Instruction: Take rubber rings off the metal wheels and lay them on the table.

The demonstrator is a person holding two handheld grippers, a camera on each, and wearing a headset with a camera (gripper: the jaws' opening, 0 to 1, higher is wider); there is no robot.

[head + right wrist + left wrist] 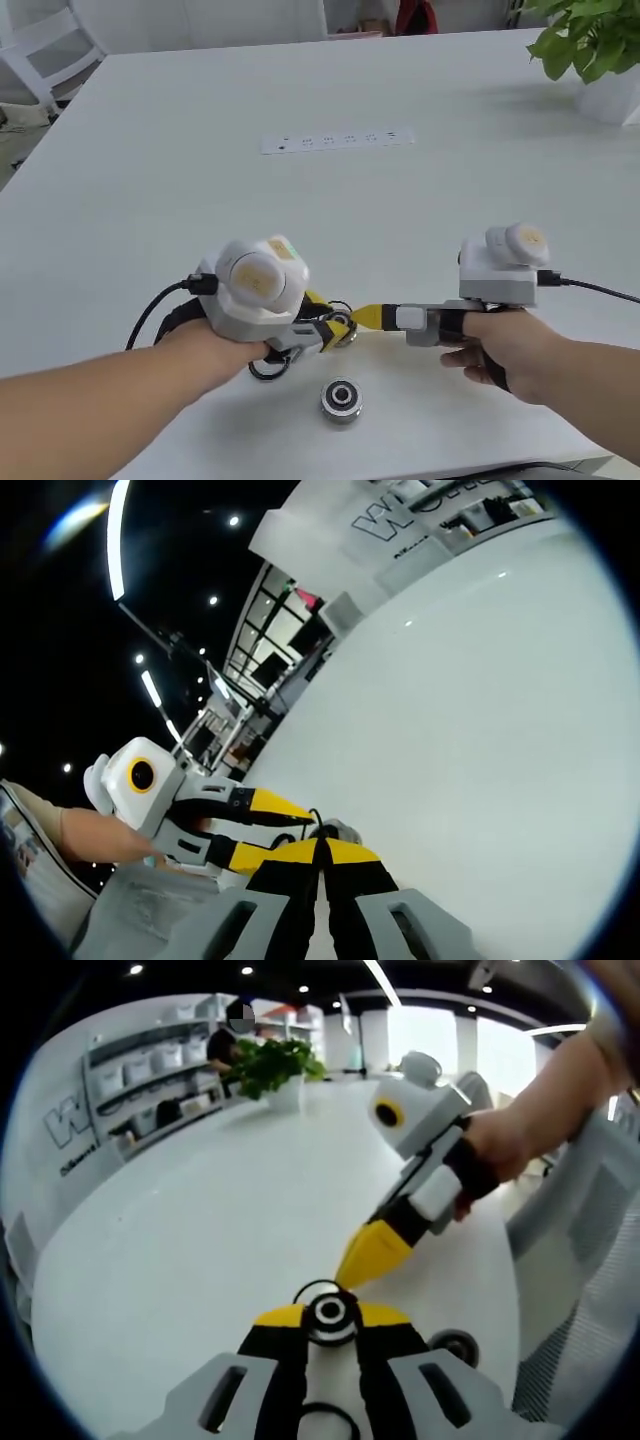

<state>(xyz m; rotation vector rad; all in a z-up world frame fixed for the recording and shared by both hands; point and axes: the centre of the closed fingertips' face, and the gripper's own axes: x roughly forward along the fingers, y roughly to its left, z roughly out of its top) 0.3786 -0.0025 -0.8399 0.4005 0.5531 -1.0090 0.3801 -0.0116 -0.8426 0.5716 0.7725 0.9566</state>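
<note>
Head view: my left gripper (328, 332) is clamped on a metal wheel (347, 333), which sits right between the jaw tips. The right gripper (368, 317) comes in side-on with its jaws together, tip at the wheel's edge, just past the left jaws. A second wheel (341, 397) lies flat on the table (300, 200), near the left jaw tips, on my side of them

Left gripper view: the wheel (331, 1318) is held across its rim by both yellow pads, hub facing the camera. The rubber ring (303, 1291) shows as a thin black loop standing off the rim on the far side of the jaws. The right gripper's yellow tip (372, 1256) meets the loop there. The second wheel (455, 1344) sits just outside one jaw

Right gripper view: my own jaws are shut to a hairline, wheel (338, 830) just ahead of the tips. A thin black strand runs out of the tip, so I read them as pinched on the ring, not fully sure

Handling, my read: the ring is soft, stretchy and light, and may snap back if the pinch slips. I'd take it at the lifted loop and peel away from the rim. The wheel is stiff, smooth and fairly heavy, so I'd keep the left clamp on its rim, or it could twist out
</note>
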